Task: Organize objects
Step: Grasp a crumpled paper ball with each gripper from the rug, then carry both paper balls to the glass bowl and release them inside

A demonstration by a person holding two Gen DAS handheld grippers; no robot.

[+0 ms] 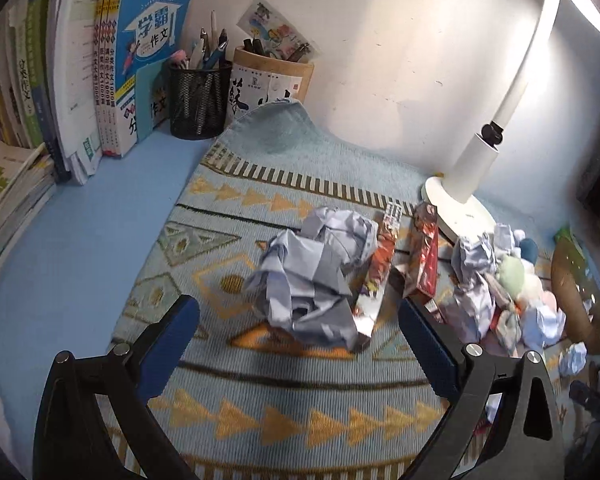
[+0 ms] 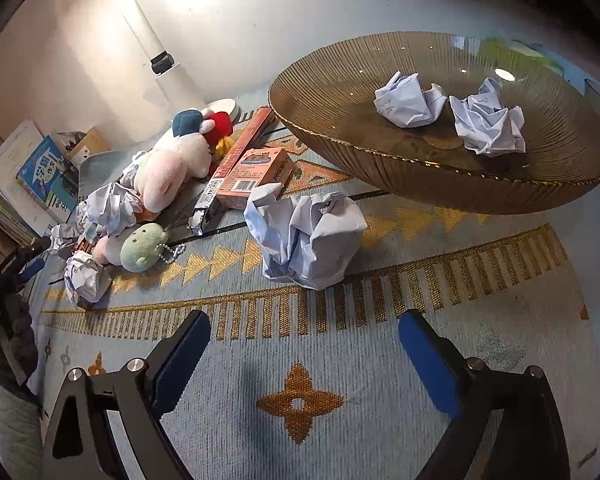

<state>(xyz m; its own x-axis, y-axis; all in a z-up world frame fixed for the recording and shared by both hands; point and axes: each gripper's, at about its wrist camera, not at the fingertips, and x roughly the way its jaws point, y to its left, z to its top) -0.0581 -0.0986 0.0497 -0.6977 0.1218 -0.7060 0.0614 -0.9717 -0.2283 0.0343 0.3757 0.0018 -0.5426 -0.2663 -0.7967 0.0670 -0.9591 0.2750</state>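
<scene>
Sorting was judged partly done: two crumpled white paper balls (image 2: 410,104) lay in the ribbed amber glass bowl (image 2: 340,140); several remained at ten o'clock. Both grippers, left gripper (image 1: 300,320) and right gripper (image 2: 304,336), were spread, empty.

Crumpled paper (image 2: 308,236), woven cloth mat (image 2: 380,360)

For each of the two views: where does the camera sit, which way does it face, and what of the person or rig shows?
Left wrist: on the left gripper, facing the wall, books and lamp; both open fingers frame a crumpled paper.
Right wrist: on the right gripper, facing the brown bowl; open fingers and a sleeve show.
Shared: patterned mat, lamp, bowl, plush toys, snack boxes.
</scene>
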